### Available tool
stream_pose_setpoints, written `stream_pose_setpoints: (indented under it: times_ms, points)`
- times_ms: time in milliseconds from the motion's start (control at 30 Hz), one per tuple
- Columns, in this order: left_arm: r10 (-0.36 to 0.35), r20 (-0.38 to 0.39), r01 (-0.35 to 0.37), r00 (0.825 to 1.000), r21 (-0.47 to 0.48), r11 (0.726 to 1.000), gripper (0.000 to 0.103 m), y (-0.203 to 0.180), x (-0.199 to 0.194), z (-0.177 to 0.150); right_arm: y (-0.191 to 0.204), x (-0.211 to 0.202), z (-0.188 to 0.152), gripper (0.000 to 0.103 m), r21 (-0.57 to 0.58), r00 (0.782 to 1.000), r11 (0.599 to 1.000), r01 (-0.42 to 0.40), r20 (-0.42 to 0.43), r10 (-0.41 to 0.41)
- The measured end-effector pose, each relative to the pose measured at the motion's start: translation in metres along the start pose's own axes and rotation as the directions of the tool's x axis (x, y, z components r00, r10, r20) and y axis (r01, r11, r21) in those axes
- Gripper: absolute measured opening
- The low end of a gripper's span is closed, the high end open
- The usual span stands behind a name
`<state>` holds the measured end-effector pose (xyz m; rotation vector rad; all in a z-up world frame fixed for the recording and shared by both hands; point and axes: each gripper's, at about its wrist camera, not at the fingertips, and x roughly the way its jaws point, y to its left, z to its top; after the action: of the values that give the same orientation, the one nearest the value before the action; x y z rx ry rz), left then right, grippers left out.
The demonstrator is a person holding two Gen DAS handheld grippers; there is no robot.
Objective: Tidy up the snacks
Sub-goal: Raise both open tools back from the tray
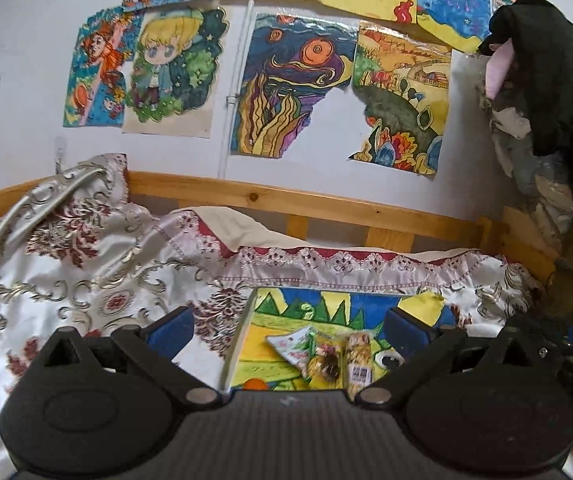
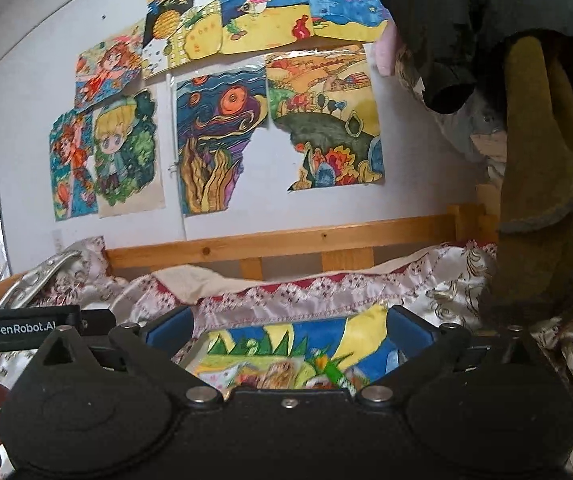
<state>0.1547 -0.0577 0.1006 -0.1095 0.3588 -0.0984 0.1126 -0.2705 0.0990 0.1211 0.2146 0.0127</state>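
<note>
I'm seeing the left gripper (image 1: 288, 326) with its blue-padded jaws standing wide apart, nothing between them. Right gripper (image 2: 288, 330) likewise wide, empty. The small foil snack packets (image 1: 326, 356) are lying side by side on a colourful painted paper sheet (image 1: 286, 308), just ahead and below both claws, long axes pointing away from me. Left is looking nearer, I'd judge. The patterned satin bedspread (image 1: 86, 264) surrounds the sheet; nothing is blocking the descent.

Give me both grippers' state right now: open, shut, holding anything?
Left gripper: open wide, holding nothing; snack packets lie on the drawing below.
Right gripper: open wide, holding nothing.
</note>
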Motion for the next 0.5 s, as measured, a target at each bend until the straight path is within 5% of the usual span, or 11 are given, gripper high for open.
stream_pose_setpoints:
  times_ms: [500]
  points:
    - [0.068, -0.023, -0.068, 0.997, 0.009, 0.998, 0.103, 0.045, -0.067, -0.054, 0.032, -0.073, -0.048, 0.102, -0.109, 0.996, 0.994, 0.032, -0.080, -0.041]
